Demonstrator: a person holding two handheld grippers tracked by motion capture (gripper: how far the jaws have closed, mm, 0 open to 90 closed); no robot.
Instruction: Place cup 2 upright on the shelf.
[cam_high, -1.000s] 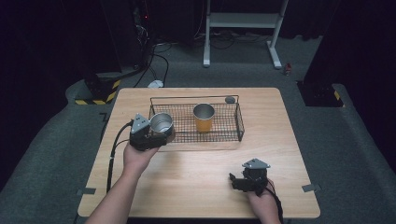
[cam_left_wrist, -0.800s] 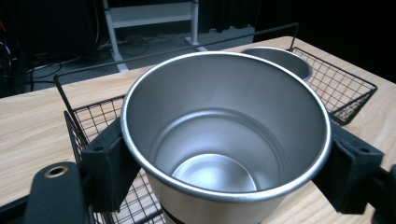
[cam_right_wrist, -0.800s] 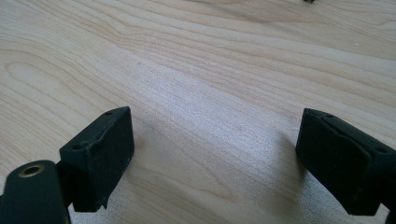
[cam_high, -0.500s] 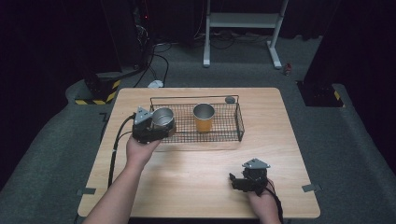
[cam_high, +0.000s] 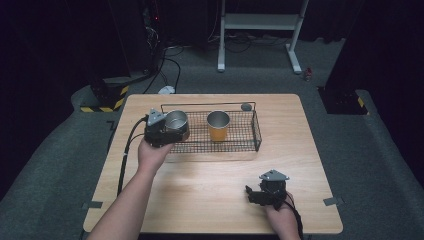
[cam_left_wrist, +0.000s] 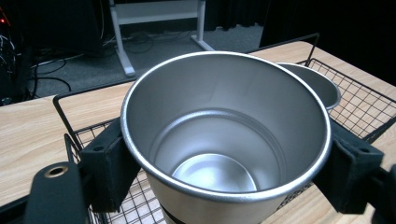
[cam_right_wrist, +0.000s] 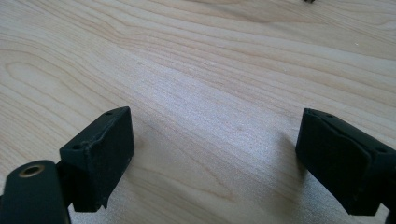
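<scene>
The left gripper (cam_high: 172, 131) has its jaws pinched on a steel cup (cam_high: 176, 121), one black pad on each side of the wall just under the rim, and it holds the cup upright over the left end of the wire basket (cam_high: 256, 131). From the left gripper view the steel cup (cam_left_wrist: 226, 135) looks empty, its shiny bottom bare, with the basket's mesh (cam_left_wrist: 359, 107) showing beneath and beyond it. Whether the cup's base touches the mesh, I cannot tell. Inside the basket, just right of the held cup, stands an orange cup (cam_high: 218, 126), upright, with a metal lining. In the left gripper view its rim (cam_left_wrist: 317, 81) peeks out right behind the steel cup. A small grey round thing (cam_high: 246, 106) lies just outside the basket's far right corner.

The right gripper (cam_high: 256, 194) sits well apart from the basket, low over the wooden table (cam_high: 200, 195) near its front edge. Its jaws are spread wide with nothing between them, only bare wood grain (cam_right_wrist: 210, 93) under the pads.
</scene>
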